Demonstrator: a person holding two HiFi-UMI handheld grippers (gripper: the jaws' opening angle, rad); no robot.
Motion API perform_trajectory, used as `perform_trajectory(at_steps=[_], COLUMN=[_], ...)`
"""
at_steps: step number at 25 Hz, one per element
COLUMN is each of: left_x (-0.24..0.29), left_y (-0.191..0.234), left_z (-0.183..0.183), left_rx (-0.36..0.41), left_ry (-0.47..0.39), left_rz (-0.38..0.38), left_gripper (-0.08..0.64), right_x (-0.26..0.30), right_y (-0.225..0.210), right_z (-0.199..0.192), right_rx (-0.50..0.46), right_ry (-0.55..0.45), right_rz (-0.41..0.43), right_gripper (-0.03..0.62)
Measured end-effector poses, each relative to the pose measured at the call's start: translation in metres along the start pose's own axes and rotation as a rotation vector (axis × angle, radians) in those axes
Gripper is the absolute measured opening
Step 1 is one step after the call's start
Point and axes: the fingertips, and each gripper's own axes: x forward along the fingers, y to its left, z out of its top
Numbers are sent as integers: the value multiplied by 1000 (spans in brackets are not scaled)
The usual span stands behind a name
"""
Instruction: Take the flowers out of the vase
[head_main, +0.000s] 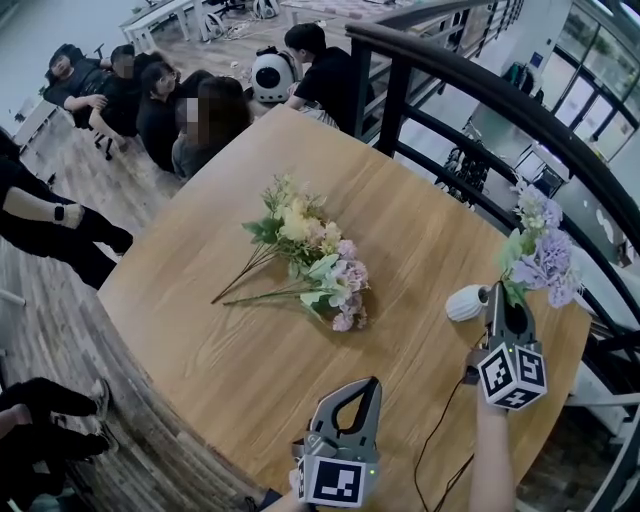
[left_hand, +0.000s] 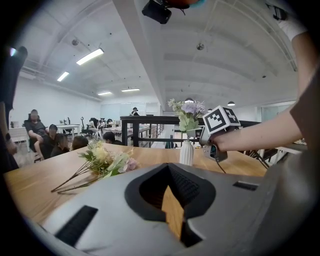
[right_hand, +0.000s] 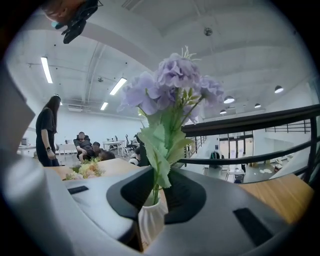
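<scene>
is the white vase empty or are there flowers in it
Not empty: purple flowers stand in the white vase, stem running into its neck in the right gripper view. Other bunches lie on the table.

Open-plan office on a raised level. Shown by long rows of ceiling strip lights (left_hand: 90, 56) under a high white vault; white desks (head_main: 150, 20) in the background; people (head_main: 150, 100) seated together on a plank floor (head_main: 60, 310); black railing (head_main: 480, 85) curving beside a round wooden table (head_main: 250, 370); glazed partitions (head_main: 600, 70) beyond the railing.
</scene>
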Motion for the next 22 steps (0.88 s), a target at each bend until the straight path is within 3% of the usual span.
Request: perform_trajectory(at_steps=[6,22], left_x=[-5,-15], left_y=[-1,-10], left_z=[1,17], left_rx=[-21,13], left_ry=[-18,-55], left_rz=[10,-12], left_gripper=[15,15], right_x=[-8,-39], right_y=[-2,0], right_z=[23,88], right_rx=[6,-9], right_ry=[-64,-213], right_rz=[-2,4], right_gripper=[80,78])
